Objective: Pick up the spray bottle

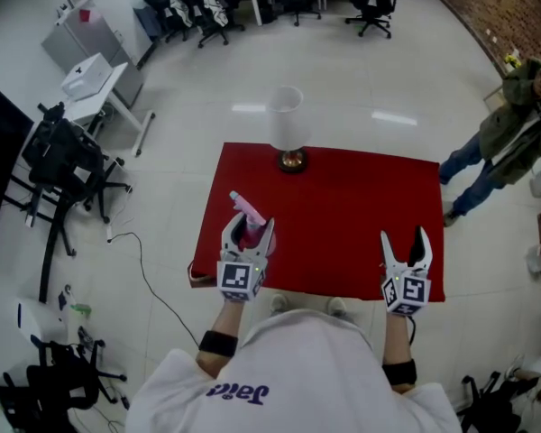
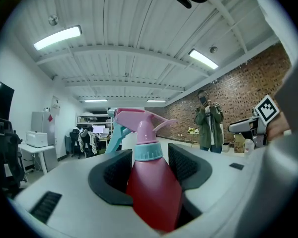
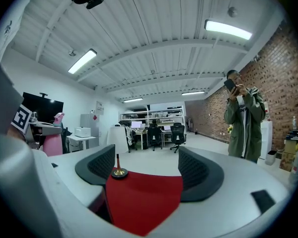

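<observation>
Entry: pick-up of the spray bottle. Your left gripper has its jaws clamped on the pink bottle, with the pads pressing the tapering shoulder just under the pale blue collar and the pink trigger head standing upright above them. From the head view the bottle sits at about 8 o'clock on the red-clothed table, close to the near edge. No view shows whether its base has cleared the cloth. Your right gripper hangs at about 4 o'clock over the table, its jaws apart with nothing between them; only the red cloth and the brass base of the table lamp show through the gap. The lamp stands at 12 o'clock on the far edge, well apart from both grippers. Judged risks follow. The grip is high on a sloped surface, so the bottle may slide down through the pads if you ease the squeeze or jerk upward. Any liquid inside could make the body swing below the pads and twist in the grip. A roll of your left wrist would tip the bottle off upright. A long forward sweep toward 12 o'clock could knock over the lamp, which looks top-heavy. A person in a green jacket stands off the table at 2 o'clock; keep your carry away from that side.
</observation>
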`<state>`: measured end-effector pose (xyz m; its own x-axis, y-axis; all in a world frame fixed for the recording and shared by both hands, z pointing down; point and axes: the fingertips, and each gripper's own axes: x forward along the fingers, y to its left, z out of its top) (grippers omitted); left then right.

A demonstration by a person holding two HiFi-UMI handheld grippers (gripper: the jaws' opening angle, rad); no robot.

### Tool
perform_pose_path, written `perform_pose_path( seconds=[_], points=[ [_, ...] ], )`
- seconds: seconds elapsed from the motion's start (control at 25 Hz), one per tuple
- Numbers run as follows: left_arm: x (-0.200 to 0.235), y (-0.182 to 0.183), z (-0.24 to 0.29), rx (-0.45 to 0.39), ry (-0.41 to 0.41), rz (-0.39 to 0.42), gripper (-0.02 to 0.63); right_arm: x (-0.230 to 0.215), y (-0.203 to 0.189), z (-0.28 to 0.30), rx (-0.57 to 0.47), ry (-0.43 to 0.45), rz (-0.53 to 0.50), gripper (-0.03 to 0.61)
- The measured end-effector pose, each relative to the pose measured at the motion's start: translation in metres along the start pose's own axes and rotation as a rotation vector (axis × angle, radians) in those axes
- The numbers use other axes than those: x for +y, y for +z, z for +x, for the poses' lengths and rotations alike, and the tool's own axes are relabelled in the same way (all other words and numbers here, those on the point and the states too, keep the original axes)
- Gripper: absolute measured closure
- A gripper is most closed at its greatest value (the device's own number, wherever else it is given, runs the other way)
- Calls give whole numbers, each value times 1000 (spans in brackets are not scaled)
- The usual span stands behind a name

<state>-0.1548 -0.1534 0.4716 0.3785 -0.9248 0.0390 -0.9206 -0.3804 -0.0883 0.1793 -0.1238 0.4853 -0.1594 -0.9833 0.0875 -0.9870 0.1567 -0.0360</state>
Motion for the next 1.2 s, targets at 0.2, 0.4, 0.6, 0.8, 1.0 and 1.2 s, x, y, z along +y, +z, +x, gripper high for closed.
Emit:
perform_pose_path(
  seconds=[0.2, 0.4, 0.6, 0.8, 1.0, 1.2],
  points=[
    [4, 6, -9, -33, 25, 28, 385, 2, 3, -12, -18, -3, -15, 168],
    [11, 9, -13, -43, 67, 32, 385, -2, 6, -12, -31, -27, -23, 169],
    [8, 2, -12, -23, 55, 35, 385, -4, 8, -8, -37, -39, -9, 167],
    [0, 7, -8, -32, 25, 59, 385, -7, 15, -8, -73, -62, 8, 169],
    [1, 14, -6, -42, 23, 57, 385, -7, 14, -8, -54, -49, -11, 178],
    [4, 19, -8, -51, 32, 49, 385, -3, 23, -9, -59, -52, -4, 187]
  ],
)
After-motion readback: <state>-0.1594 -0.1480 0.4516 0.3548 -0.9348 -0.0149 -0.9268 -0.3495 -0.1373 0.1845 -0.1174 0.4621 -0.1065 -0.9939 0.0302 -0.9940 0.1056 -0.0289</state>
